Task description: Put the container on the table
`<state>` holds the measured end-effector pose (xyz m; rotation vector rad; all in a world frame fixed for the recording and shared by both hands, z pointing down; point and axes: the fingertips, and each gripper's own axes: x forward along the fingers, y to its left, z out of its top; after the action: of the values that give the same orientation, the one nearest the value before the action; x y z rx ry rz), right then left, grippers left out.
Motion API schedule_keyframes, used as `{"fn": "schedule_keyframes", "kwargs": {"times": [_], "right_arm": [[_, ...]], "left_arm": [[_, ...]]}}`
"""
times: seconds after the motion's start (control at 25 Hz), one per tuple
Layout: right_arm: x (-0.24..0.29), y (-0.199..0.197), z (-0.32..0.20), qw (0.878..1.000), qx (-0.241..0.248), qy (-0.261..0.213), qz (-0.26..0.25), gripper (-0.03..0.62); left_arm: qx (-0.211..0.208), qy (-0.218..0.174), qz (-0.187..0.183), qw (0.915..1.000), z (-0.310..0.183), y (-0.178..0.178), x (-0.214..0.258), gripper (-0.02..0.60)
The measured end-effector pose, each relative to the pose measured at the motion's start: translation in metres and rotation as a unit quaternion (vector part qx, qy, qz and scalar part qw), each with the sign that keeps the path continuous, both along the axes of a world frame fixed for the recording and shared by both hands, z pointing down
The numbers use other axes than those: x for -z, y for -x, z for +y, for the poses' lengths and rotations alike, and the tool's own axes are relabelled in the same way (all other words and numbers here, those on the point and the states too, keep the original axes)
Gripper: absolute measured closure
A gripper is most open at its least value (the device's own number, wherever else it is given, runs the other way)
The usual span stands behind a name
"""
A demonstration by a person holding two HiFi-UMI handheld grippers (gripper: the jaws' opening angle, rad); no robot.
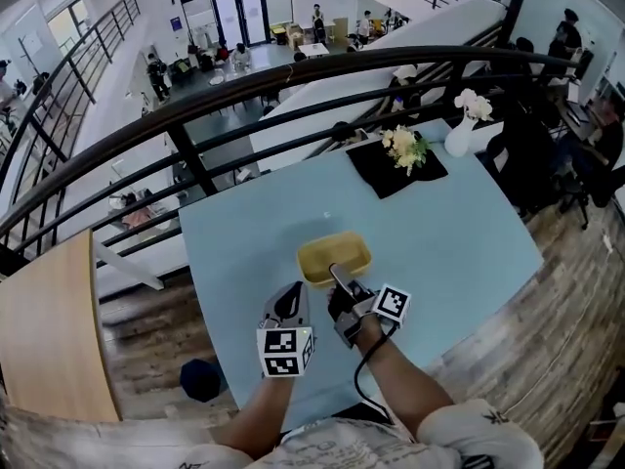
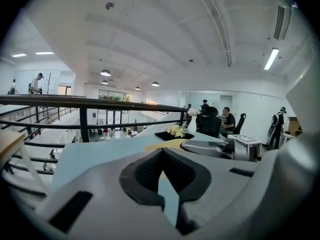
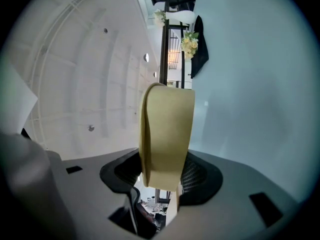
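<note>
A shallow yellow container [image 1: 334, 256] is over the near middle of the light blue table [image 1: 459, 252]; whether it touches the top I cannot tell. My right gripper [image 1: 338, 276] is shut on its near rim. In the right gripper view, which is rolled sideways, the container's wall [image 3: 167, 134] stands clamped between the dark pads [image 3: 197, 176] of that gripper [image 3: 160, 179]. My left gripper [image 1: 292, 303] hovers just left of the container with its jaws together and nothing in them. In the left gripper view the jaws [image 2: 167, 181] meet, and the container [image 2: 159, 145] and the right gripper [image 2: 215, 148] lie beyond.
A black mat with yellow flowers [image 1: 398, 164] and a white vase [image 1: 459, 137] sit at the table's far end. A dark railing [image 1: 293, 84] runs behind the table. A wooden tabletop [image 1: 54, 330] is at the left. People sit at desks on the right [image 1: 576, 115].
</note>
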<state>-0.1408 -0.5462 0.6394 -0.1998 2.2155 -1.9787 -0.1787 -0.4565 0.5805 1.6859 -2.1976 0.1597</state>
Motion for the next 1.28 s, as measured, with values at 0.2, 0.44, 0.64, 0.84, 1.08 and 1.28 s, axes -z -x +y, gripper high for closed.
{"fn": "schedule_keyframes", "kwargs": {"times": [0.2,0.44,0.64,0.84,1.08,1.28], "right_arm": [[-0.027,0.028,0.002,0.999,0.03,0.026,0.016,0.381],[-0.058,0.043,0.002,0.997,0.042,0.03,0.053,0.378],[-0.078,0.04,0.006,0.994,0.044,0.044,0.085,0.378],[-0.089,0.039,0.01,0.992,0.042,0.044,0.109,0.375],[-0.096,0.038,0.015,0.991,0.039,0.05,0.119,0.375],[-0.102,0.035,0.017,0.986,0.027,0.034,0.159,0.324]], "left_arm": [[0.013,0.012,0.011,0.9998,-0.007,0.013,-0.013,0.577],[0.023,0.018,0.019,0.9994,-0.011,0.026,-0.027,0.577],[0.021,0.024,0.025,0.9992,-0.012,0.029,-0.033,0.577],[0.018,0.027,0.03,0.999,-0.011,0.026,-0.04,0.577],[0.015,0.027,0.031,0.999,-0.006,0.025,-0.039,0.577],[0.012,0.032,0.032,0.9989,0.001,0.027,-0.04,0.577]]}}
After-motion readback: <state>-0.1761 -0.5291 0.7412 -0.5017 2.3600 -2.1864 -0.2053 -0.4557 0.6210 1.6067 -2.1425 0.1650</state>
